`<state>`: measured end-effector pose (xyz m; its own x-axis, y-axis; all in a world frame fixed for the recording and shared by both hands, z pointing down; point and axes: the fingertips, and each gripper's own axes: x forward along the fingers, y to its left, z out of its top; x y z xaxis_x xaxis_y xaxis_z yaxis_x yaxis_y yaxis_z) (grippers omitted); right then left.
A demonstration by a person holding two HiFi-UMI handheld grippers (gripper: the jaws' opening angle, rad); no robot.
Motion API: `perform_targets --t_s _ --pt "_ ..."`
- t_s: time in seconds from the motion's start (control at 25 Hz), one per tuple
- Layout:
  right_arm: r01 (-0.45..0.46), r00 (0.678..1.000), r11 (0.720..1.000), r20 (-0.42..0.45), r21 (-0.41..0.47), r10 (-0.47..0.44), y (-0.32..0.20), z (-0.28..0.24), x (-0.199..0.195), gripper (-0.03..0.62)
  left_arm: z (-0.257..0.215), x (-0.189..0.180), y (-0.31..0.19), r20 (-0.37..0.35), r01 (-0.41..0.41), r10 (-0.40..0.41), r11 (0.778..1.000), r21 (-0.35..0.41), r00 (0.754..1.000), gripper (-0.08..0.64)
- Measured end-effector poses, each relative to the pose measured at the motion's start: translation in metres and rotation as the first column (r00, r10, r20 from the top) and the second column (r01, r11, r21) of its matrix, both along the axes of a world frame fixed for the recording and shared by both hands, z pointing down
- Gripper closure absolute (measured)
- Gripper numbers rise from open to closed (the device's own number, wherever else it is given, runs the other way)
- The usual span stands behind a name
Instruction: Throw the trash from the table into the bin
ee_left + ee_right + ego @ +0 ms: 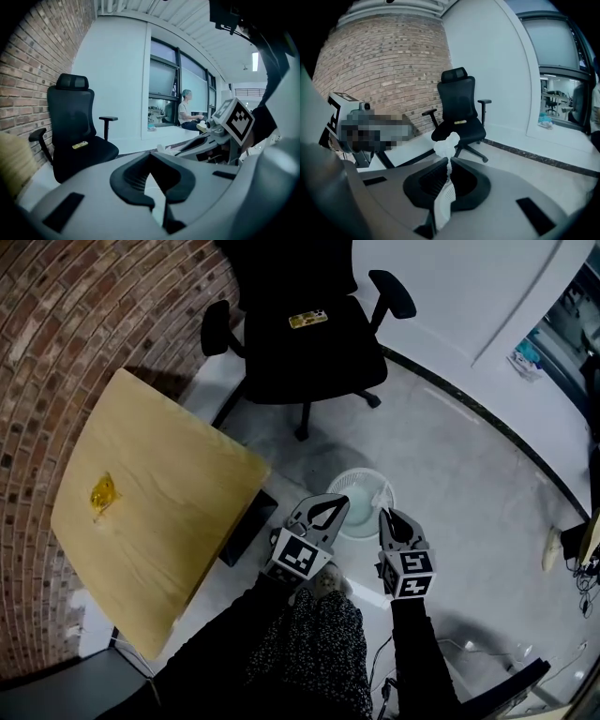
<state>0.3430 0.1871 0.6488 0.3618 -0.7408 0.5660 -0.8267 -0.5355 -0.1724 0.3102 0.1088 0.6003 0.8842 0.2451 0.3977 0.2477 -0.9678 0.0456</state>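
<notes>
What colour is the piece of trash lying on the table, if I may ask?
The trash is yellow; head view.

Two grippers are in view, one left gripper (330, 506) and one right gripper (387, 516). Each carries one marker cube, two in all: the left cube (302, 557) and the right cube (410, 573). There is one wooden surface (178, 521) bearing one yellow wrapper (103, 493). One black office chair (314, 352) has one small yellow item (307, 320) on its seat. There is one white bin (366, 472), one crumpled white tissue (446, 143) and one seated person (187, 110) beyond the window.
</notes>
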Motion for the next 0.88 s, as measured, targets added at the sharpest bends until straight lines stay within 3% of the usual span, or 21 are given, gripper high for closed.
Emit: perform_targets --t_s 0.4,0.88 --pt "-0.014 0.997 0.999 0.076 -0.042 0.017 0.007 0.075 0.009 0.572 0.063 0.014 -0.008 0.057 0.042 -0.042 0.999 0.003 0.997 0.555" --pt "0.031 0.991 0.995 0.134 -0.092 -0.018 0.004 0.119 0.006 0.572 0.074 0.02 0.001 0.057 0.052 -0.051 0.999 -0.005 0.997 0.555"
